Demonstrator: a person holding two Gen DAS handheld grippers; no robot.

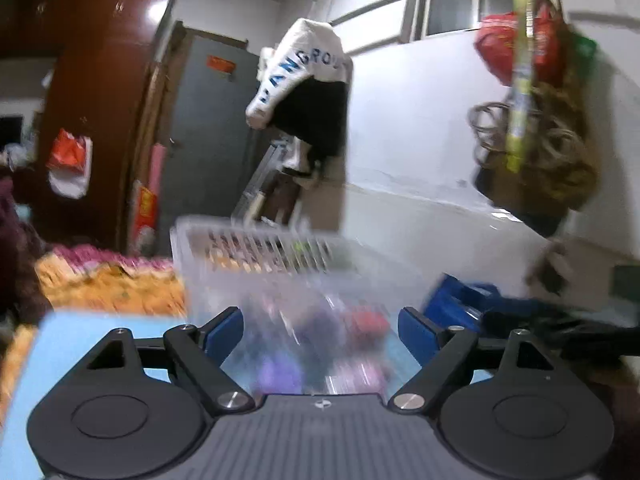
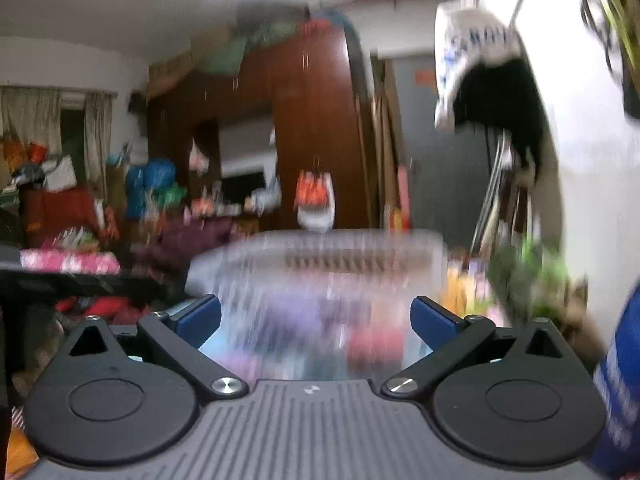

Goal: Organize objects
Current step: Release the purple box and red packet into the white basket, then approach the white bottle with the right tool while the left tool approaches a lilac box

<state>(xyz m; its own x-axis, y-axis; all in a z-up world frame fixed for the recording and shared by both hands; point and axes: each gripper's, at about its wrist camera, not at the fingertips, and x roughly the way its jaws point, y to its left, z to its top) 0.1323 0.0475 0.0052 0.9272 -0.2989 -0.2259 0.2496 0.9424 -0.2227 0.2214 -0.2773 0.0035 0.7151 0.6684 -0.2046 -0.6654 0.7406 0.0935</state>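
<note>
Left wrist view: clear plastic basket (image 1: 256, 252) of blurred, colourful items sits on a light blue surface (image 1: 100, 332), just ahead of the left gripper (image 1: 320, 332); the right gripper (image 2: 316, 320) faces it too. Both spread wide, holding nothing. Risk: a hasty approach could nudge or tip the light basket.

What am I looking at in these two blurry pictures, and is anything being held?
Each picture comes from a camera mounted on hand-held tongs, looking forward along their two blue-padded fingers; a person carries one in each hand. The left tongs and right tongs both stand open with nothing gripped. In front of both is a clear plastic basket with slotted walls, holding blurred colourful items I cannot identify. It sits on a light blue surface. Behind is a cluttered room with a brown wardrobe.
</note>
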